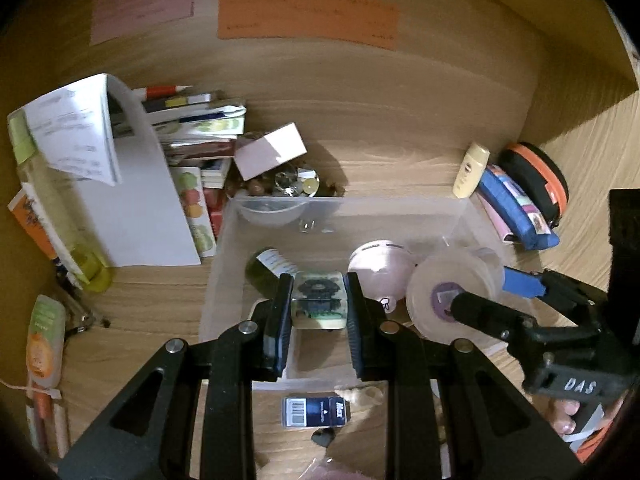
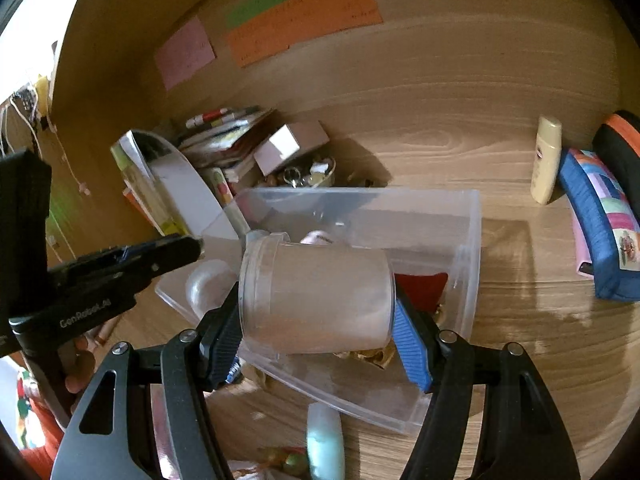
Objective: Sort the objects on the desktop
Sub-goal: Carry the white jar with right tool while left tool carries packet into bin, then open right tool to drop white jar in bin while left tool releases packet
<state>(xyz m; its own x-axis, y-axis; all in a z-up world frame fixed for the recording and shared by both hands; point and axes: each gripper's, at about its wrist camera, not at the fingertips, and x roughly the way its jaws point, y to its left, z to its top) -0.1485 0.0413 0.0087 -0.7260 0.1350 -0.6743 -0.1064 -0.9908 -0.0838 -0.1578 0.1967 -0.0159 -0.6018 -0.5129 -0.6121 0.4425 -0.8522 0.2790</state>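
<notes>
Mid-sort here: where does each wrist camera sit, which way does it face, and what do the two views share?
Left wrist: on the left gripper, looking forward and down into the clear bin; its jaws clamp a small clear block; the right gripper intrudes.
Right wrist: on the right gripper, facing the same bin; jaws hold a frosted round container; the left gripper shows.
Shared: bin, orange note, blue pouch.

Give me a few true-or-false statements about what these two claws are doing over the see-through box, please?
1. The left claw grips a small clear block with a dark flower inside. True.
2. The right claw is empty. False: it holds a frosted round plastic jar.
3. Both claws are over the clear plastic bin. True.
4. The cream-coloured bottle lies inside the bin. False: it is outside, on the wooden desk.
</notes>
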